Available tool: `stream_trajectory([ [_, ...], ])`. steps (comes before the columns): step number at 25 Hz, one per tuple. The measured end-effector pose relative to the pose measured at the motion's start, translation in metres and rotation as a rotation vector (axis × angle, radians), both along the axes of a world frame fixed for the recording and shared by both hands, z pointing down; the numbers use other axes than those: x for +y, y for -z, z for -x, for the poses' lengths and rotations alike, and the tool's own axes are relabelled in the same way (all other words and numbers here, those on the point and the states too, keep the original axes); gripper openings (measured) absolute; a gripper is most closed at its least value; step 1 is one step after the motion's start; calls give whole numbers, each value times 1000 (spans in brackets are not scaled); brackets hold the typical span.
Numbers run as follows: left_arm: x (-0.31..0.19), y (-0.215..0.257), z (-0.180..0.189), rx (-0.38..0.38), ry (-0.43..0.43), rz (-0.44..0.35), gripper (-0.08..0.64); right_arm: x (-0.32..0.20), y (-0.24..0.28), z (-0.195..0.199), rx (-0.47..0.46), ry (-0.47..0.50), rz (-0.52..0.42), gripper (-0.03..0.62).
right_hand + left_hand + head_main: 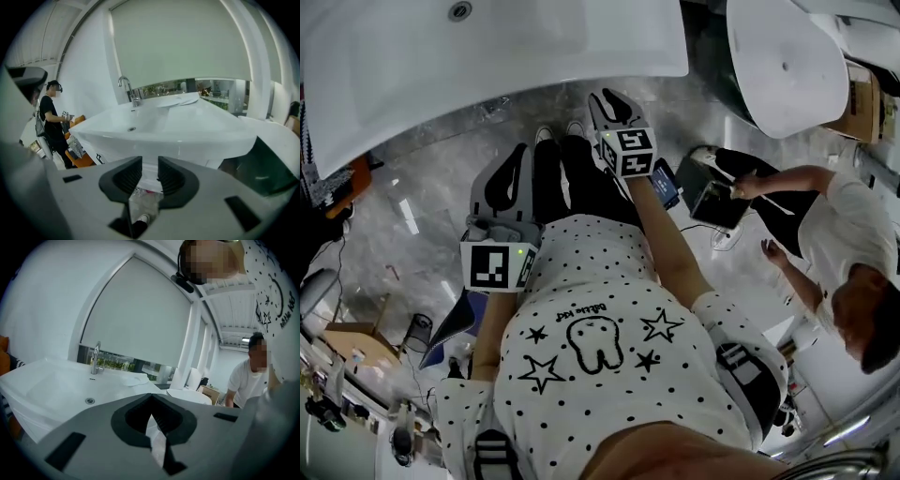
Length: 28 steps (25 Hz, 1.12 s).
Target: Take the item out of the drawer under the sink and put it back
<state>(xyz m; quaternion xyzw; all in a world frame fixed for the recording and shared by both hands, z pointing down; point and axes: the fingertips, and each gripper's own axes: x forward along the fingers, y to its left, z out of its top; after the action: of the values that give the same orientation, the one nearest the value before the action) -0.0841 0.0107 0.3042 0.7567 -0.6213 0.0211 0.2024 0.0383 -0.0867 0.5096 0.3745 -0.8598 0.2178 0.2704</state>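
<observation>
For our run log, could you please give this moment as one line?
scene: facing sink | left gripper: jaws shut, empty | right gripper: jaws apart, nothing gripped

My left tongs [151, 399] and right tongs [146, 161] are smooth matt grey plastic, with ribbed black pads [171, 176] (rubbery, by the look of them). The sink [187, 126] is smooth, glossy white, and its tap [133, 96] is bright polished metal. Under me the floor [431, 187] is polished grey veined stone that mirrors the lights, and my shirt [609, 272] is soft matt cloth.
</observation>
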Motion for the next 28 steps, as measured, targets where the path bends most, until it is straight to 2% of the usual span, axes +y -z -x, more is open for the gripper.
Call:
stream_trajectory([
  [7,4,-17,-6,24,5,29,-5,-4,-82,9,66,-24,106,141],
  [12,7,-26,-4,41,-4,37,-5,-11,-114,22,117,-32,100,152],
  [18,0,-36,-9,61,-24,32,-5,-30,-141,15,168,-55,86,161],
  [24,9,-58,-13,70,-61,71,-5,-35,-180,13,238,-36,79,173],
  [28,11,-70,-16,63,-78,93,-5,-38,-198,12,241,-59,83,178],
])
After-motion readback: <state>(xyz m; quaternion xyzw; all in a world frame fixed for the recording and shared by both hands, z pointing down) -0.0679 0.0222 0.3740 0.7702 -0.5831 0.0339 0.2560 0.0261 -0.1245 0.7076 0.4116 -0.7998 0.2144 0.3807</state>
